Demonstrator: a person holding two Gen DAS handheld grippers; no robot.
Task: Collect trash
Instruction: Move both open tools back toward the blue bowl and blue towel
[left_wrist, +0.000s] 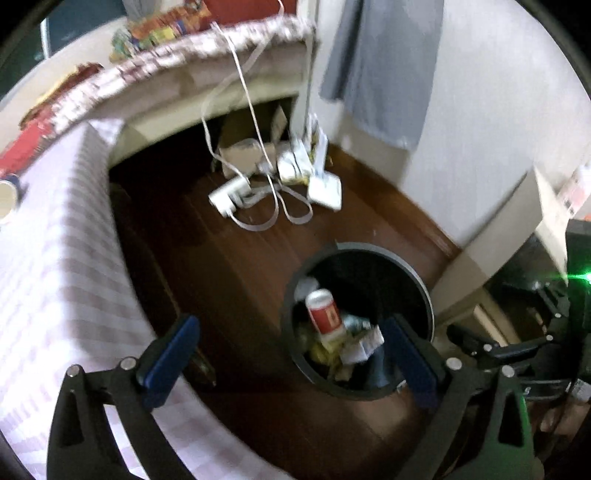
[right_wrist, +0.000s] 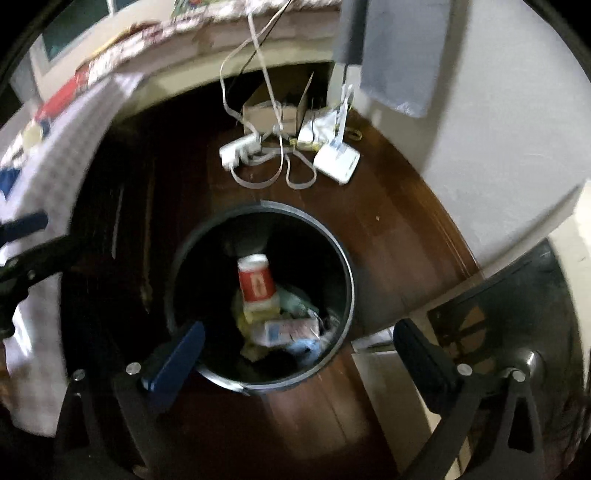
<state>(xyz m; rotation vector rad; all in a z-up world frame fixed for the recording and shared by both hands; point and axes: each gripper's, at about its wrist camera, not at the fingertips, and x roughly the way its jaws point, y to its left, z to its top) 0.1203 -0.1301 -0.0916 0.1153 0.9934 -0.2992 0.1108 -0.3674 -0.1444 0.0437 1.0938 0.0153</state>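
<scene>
Readable text: none can be made out in either view.
Red and white can (left_wrist: 324, 311) in the bin: a white mark is seen on the red band, too blurred to be read.
White carton (right_wrist: 290, 331): blue print is seen, illegible.

The left gripper (left_wrist: 291, 356) points steeply downward, its blue-padded fingers (left_wrist: 170, 356) spread wide with nothing between them. The right gripper (right_wrist: 295, 356) is angled down likewise, fingers (right_wrist: 177, 360) also spread wide and empty.
</scene>
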